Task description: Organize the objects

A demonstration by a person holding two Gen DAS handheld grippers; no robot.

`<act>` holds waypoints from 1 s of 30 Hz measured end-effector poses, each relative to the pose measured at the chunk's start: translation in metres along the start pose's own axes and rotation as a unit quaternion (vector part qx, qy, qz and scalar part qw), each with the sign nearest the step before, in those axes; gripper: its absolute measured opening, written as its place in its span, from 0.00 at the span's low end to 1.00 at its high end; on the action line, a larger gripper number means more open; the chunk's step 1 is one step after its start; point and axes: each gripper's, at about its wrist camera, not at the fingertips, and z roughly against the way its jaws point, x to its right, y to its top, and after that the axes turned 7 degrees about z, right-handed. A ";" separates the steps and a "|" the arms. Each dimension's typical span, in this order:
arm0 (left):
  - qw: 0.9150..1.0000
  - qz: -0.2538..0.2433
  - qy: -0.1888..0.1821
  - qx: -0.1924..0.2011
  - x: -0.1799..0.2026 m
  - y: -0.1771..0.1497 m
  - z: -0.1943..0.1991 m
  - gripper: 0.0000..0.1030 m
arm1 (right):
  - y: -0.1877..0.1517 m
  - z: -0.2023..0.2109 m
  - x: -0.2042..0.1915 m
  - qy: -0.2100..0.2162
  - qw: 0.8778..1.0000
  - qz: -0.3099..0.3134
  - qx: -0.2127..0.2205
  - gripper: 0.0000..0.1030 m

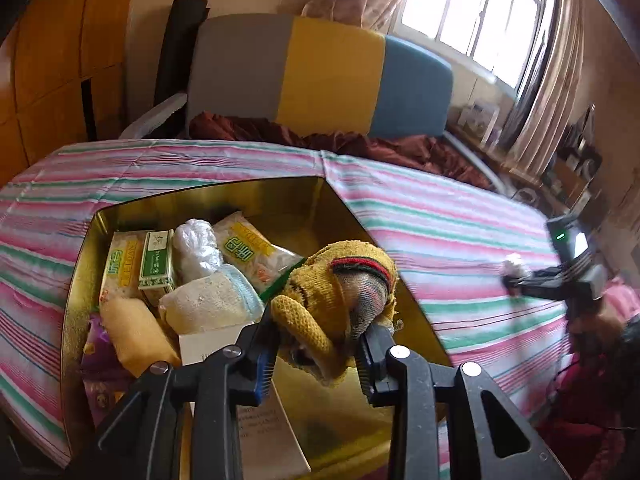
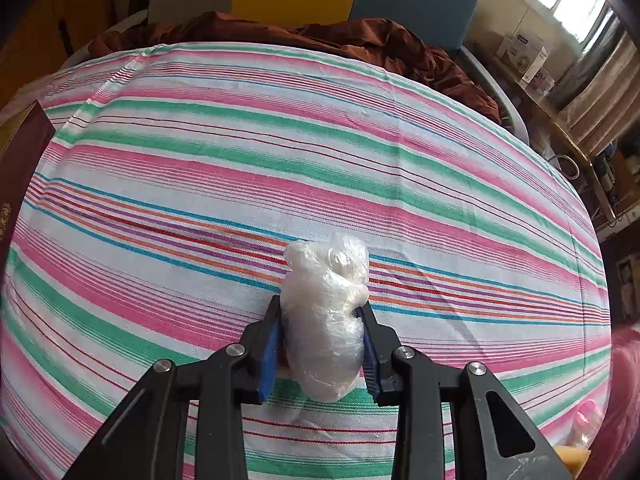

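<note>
My left gripper (image 1: 320, 326) is shut on a yellow knitted glove (image 1: 340, 280) with a red and green cuff band. It holds the glove over the right part of an open gold-lined box (image 1: 280, 200). The box holds green packets (image 1: 156, 260), a clear plastic bundle (image 1: 198, 248), a pale towel roll (image 1: 208, 300), a yellow pouch (image 1: 132, 336) and white cards. My right gripper (image 2: 319, 308) is shut on a clear plastic-wrapped white bundle (image 2: 326, 280), low over the striped cloth (image 2: 200, 160). In the left wrist view the right gripper (image 1: 516, 280) shows at the far right.
A pink, green and white striped cloth (image 1: 440, 220) covers the table. Behind it stands a chair (image 1: 328, 76) with a grey, yellow and blue back and dark red fabric (image 2: 360, 40) on its seat. The box's maroon outer side (image 2: 20, 160) shows at left. Cluttered shelves (image 2: 560, 120) line the right.
</note>
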 end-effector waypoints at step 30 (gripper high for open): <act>0.995 0.007 0.092 0.035 -0.025 -0.002 0.028 0.59 | 0.002 0.000 -0.008 -0.024 1.000 0.019 -0.003 0.31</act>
